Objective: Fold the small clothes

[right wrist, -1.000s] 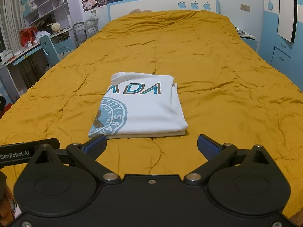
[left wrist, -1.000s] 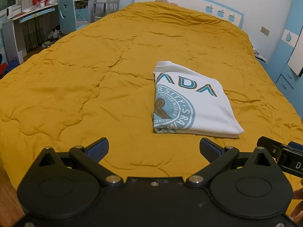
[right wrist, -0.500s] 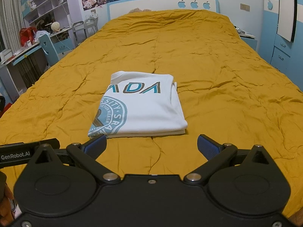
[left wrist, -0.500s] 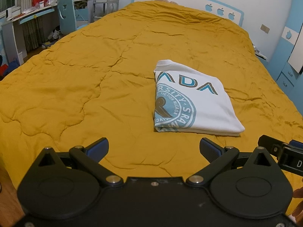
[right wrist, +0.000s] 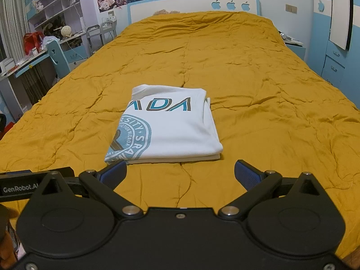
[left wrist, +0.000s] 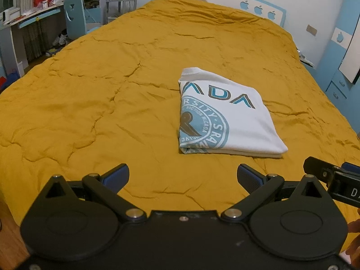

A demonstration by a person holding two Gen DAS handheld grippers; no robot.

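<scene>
Both grippers hang with jaws spread wide and empty above the near edge of a bed (left wrist: pixel 94 103), the left gripper (left wrist: pixel 182 176) short of and left of one folded white shirt (left wrist: pixel 225 121), the right gripper (right wrist: pixel 180 173) directly before the shirt (right wrist: pixel 171 126). In the right view its left blue pad (right wrist: pixel 113 174) overlaps the shirt's near left corner; contact cannot be told. The single shirt, printed with teal letters and a round seal, lies flat on the mustard quilt (right wrist: pixel 258 94), its near edge stacked in layers, its left edge a clean fold. Open quilt surrounds the shirt on every side, widest to its left and beyond it toward the headboard (right wrist: pixel 193 4), which bears three apple marks. A desk (right wrist: pixel 24 65) and one blue chair (right wrist: pixel 58 56) stand off the bed's left edge; blue drawers (right wrist: pixel 333 65) flank its right.
</scene>
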